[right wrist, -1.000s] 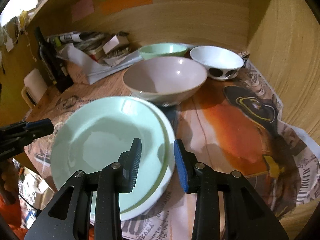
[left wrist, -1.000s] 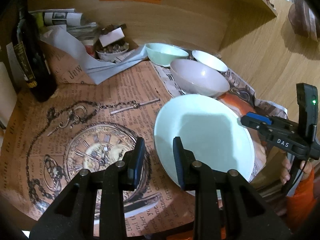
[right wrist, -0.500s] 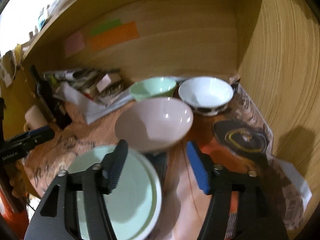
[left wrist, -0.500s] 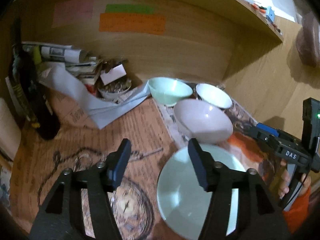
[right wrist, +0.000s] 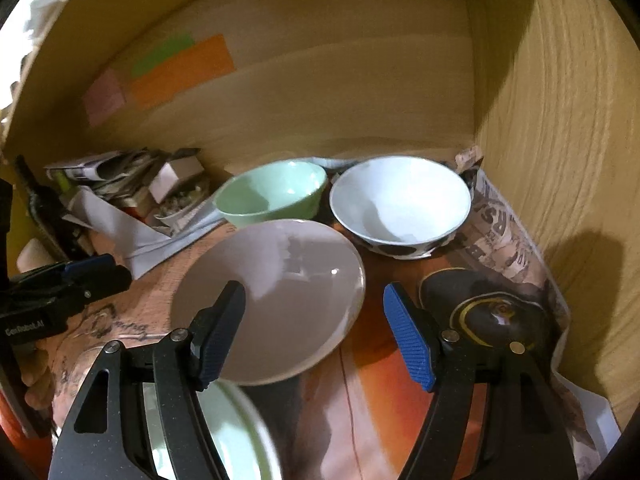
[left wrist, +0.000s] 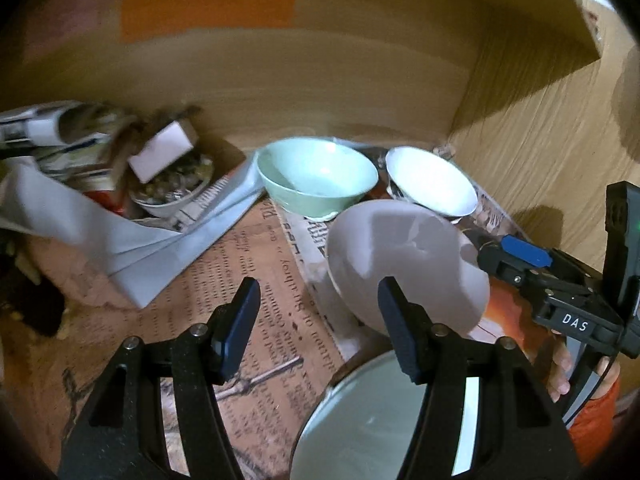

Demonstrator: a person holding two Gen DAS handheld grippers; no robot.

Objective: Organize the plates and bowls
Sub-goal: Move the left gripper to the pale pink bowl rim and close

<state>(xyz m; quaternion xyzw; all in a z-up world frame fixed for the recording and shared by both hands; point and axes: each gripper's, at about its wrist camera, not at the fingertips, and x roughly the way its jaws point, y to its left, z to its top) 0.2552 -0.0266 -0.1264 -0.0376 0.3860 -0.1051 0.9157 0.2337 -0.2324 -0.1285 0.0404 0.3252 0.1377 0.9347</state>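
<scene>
A pale pink bowl [left wrist: 404, 264] [right wrist: 280, 296] stands on the newspaper-covered shelf, just beyond both grippers. Behind it stand a mint green bowl [left wrist: 316, 178] [right wrist: 272, 192] and a white bowl with dark spots [left wrist: 432, 186] [right wrist: 400, 204]. A stack of mint plates [left wrist: 380, 420] [right wrist: 224, 440] lies at the near edge under the grippers. My left gripper [left wrist: 318, 328] is open and empty, its right finger over the pink bowl's near rim. My right gripper [right wrist: 316, 336] is open and empty, straddling the pink bowl's near right side; it also shows in the left wrist view [left wrist: 520, 258].
A heap of papers, a small white box and a bowl of scraps [left wrist: 172, 184] fill the back left. A dark bottle [right wrist: 48, 208] stands at the far left. Wooden walls close the back and the right side [right wrist: 560, 160]. A dark printed patch [right wrist: 480, 312] lies at right.
Both grippers have opened wide and moved forward from over the mint plates toward the pink bowl. The plates stay at the near edge.
</scene>
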